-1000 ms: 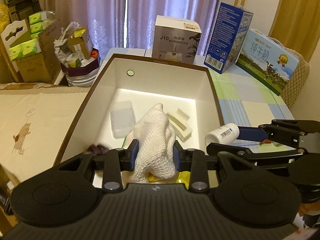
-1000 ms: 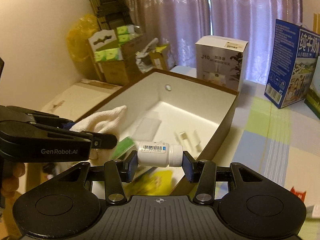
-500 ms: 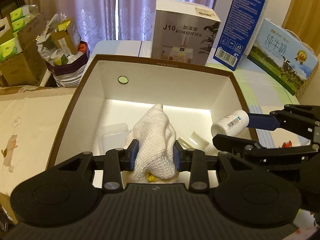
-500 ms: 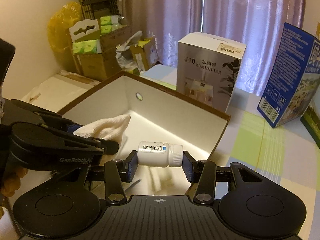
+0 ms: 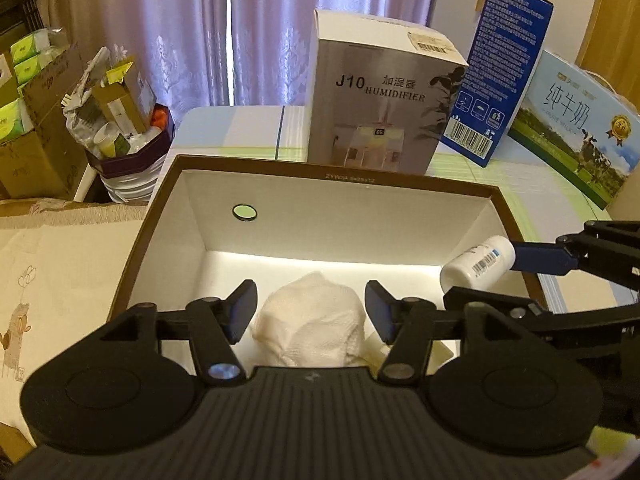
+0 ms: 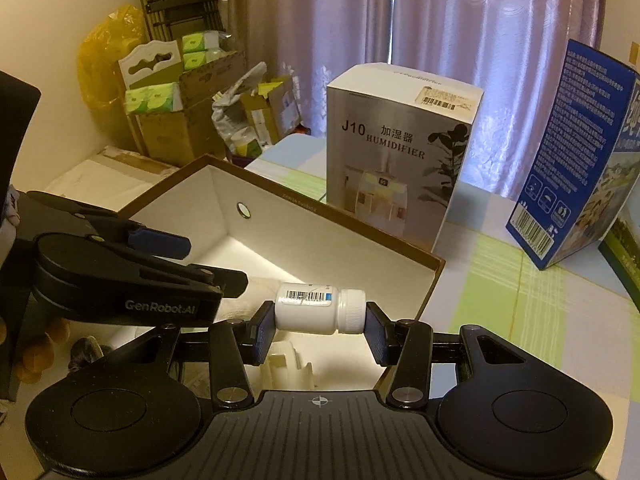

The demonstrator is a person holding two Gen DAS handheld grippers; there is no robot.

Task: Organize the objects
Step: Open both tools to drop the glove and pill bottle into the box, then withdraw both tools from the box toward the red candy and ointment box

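Note:
A brown box with a white inside (image 5: 344, 178) (image 6: 304, 204) stands open on the table. A white cloth (image 5: 310, 334) lies on the box floor. My left gripper (image 5: 311, 312) is open above it, fingers on either side and apart from the cloth; it also shows at the left of the right wrist view (image 6: 188, 258). My right gripper (image 6: 320, 326) is shut on a white pill bottle (image 6: 318, 308), held sideways over the box's right part; the bottle shows in the left wrist view (image 5: 478, 262) by the right wall.
A humidifier box (image 5: 380, 96) (image 6: 400, 152), a blue carton (image 5: 500, 76) (image 6: 576, 160) and a milk carton (image 5: 576, 124) stand behind the box on a checked tablecloth (image 6: 520, 292). Cardboard boxes and clutter (image 5: 80, 100) sit at the left. White plastic pieces (image 6: 288, 364) lie in the box.
My left gripper has opened and let go of the white cloth, which now lies crumpled in the box. Both grippers have moved forward over the box; the right still holds the bottle.

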